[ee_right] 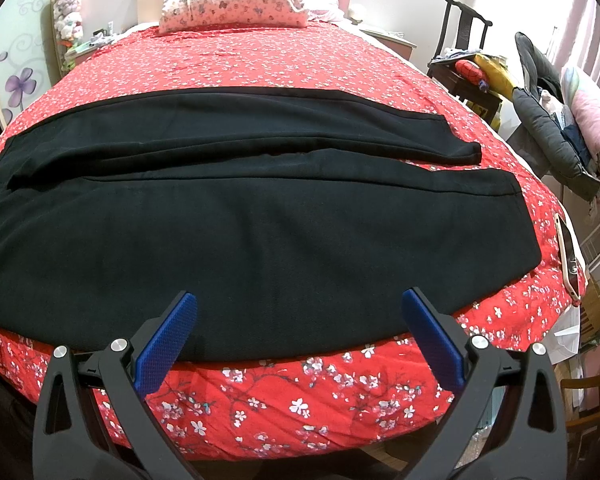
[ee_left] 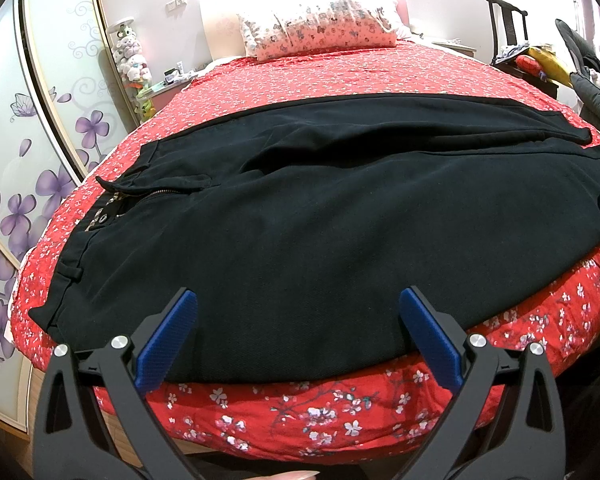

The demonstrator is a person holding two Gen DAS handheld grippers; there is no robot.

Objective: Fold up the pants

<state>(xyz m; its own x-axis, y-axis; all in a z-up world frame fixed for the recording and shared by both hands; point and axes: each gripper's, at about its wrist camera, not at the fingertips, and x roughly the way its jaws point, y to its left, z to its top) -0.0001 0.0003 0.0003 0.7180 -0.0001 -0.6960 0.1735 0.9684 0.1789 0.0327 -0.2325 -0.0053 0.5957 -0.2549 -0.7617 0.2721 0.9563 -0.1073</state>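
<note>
— What surrounds the scene?

— A phone [ee_right: 570, 256] lies at the right edge of the bed [ee_right: 260, 60], just beyond the hems; a patterned pillow [ee_right: 236, 8] sits at the head, a cluttered chair [ee_right: 470, 56] stands beside it.

— And the garment?

— Black pants [ee_left: 320, 232] lie flat across the bed near its foot, long axis left to right, waistband and open zipper [ee_left: 156, 196] left, legs side by side, the far hem slightly curled.

— The tongs?

— Left tongs [ee_left: 298, 336] and right tongs [ee_right: 300, 336] hover over the near edge, blue pads spread wide, gripping nothing.
</note>
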